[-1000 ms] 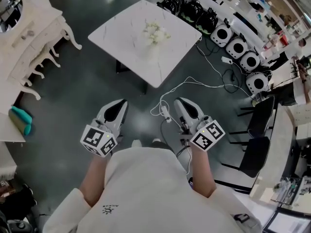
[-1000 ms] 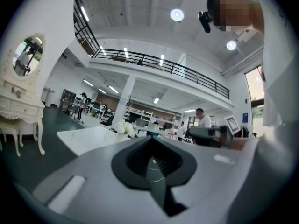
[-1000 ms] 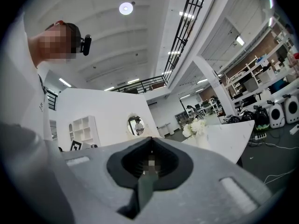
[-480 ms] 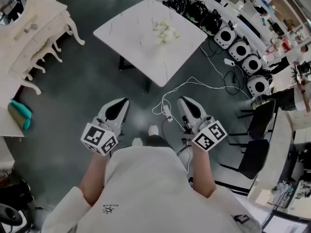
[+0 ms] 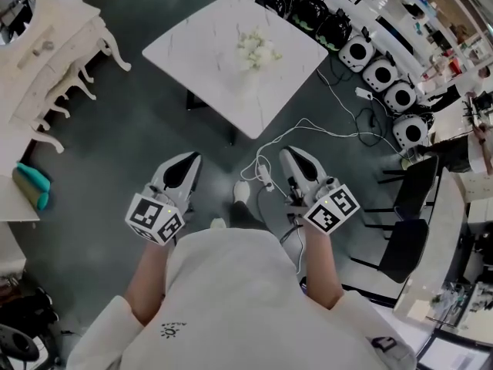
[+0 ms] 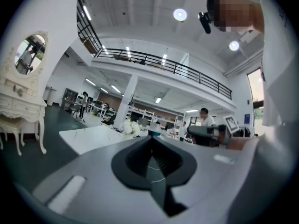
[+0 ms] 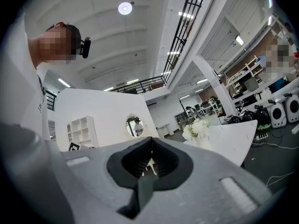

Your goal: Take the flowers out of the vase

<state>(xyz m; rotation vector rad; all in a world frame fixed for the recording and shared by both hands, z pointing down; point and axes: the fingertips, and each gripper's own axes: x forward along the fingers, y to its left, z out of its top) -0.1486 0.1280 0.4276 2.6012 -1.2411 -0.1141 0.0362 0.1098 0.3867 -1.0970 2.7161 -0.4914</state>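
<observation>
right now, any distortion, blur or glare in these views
Head view: sharp, edges bowed, white flowers barely stand out from the white table. Left gripper view: fisheye with black corners, ceiling lamp blown out. Right gripper view: same fisheye, right gripper close and soft.

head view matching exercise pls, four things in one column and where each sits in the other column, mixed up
Things:
1 white flower bunch
2 teal curved object
3 black chair
4 white carved dressing table

Places:
a upper left corner
b right side
c on the white marble table
d left edge

Pairs: 1-c, 2-d, 3-b, 4-a
</observation>
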